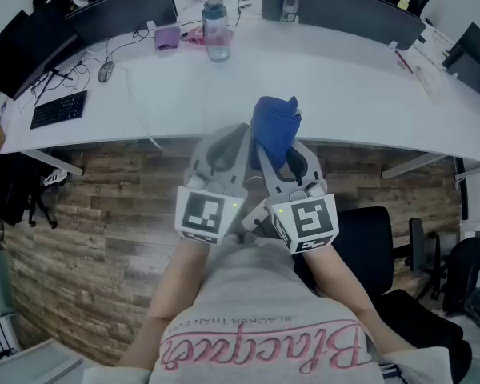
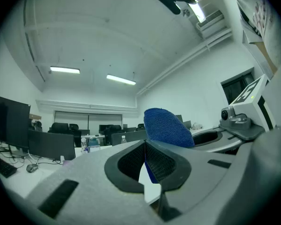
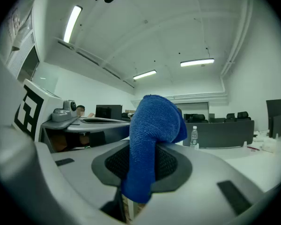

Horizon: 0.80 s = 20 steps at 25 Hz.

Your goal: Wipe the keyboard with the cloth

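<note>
A: Room round the keyboard point(image 1: 58, 108)?
B: Desk point(image 1: 344, 86) right of it is bare. Mouse point(image 1: 105, 71) just right and behind it, white cable point(image 1: 134, 102) crossing right of it, monitor point(image 1: 20, 50) close behind. Bottle point(image 1: 216, 30) well right, far back.

Left gripper point(image 1: 243, 130) and right gripper point(image 1: 266, 146) side by side at the table point(image 1: 344, 94) edge, cloth point(image 1: 274, 123) in the right one. Keyboard point(image 1: 58, 109) is on the table at 10 o'clock, bottle point(image 1: 215, 29) at 12.

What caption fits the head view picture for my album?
Right gripper shut on a blue cloth at the white desk edge, with the keyboard far off to the left.
</note>
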Each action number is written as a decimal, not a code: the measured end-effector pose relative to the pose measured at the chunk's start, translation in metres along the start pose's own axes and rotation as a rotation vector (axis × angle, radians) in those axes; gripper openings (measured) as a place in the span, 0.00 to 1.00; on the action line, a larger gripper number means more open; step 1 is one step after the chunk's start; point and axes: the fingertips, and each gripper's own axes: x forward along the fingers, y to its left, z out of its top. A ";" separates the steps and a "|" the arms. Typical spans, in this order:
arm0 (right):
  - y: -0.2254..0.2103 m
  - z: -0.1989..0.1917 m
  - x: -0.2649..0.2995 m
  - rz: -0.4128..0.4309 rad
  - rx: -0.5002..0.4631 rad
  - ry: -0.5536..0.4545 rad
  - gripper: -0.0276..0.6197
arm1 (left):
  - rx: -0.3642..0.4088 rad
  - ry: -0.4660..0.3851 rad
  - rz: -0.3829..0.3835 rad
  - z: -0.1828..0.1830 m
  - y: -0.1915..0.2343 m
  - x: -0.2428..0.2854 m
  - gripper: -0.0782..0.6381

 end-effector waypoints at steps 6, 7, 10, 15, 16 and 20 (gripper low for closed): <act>0.002 0.000 -0.002 0.002 0.005 0.000 0.19 | 0.006 0.007 -0.002 -0.001 -0.001 -0.002 0.12; 0.001 0.000 -0.002 0.003 0.008 0.000 0.19 | 0.010 0.007 -0.001 -0.001 -0.001 -0.002 0.12; 0.000 0.000 -0.001 0.003 0.014 0.001 0.19 | 0.022 0.008 0.001 -0.002 -0.001 -0.002 0.12; 0.000 -0.001 -0.002 0.012 0.013 -0.001 0.19 | 0.016 0.007 0.010 -0.001 -0.002 -0.002 0.12; 0.000 -0.001 -0.002 0.014 0.013 -0.001 0.19 | 0.016 0.008 0.011 -0.001 -0.002 -0.002 0.12; -0.001 -0.001 -0.002 0.024 0.015 -0.007 0.19 | 0.029 0.013 0.017 -0.003 -0.002 -0.001 0.12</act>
